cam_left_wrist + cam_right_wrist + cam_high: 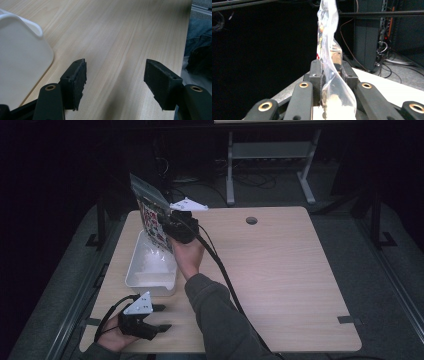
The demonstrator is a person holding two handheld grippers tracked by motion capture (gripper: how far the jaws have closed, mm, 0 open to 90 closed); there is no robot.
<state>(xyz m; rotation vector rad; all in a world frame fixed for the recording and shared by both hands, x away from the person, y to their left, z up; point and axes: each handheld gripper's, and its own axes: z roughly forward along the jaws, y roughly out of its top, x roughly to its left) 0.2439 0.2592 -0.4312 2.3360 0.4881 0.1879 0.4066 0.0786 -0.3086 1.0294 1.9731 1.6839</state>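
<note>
right tool (331, 72), bag (329, 52) pinched between jaws

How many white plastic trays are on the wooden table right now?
1. The white plastic tray sits near the table's left edge, below the clear printed plastic bag that the right gripper holds upright. The bag covers its far end.

White tray (150, 275) on wooden table (280, 270)
</note>
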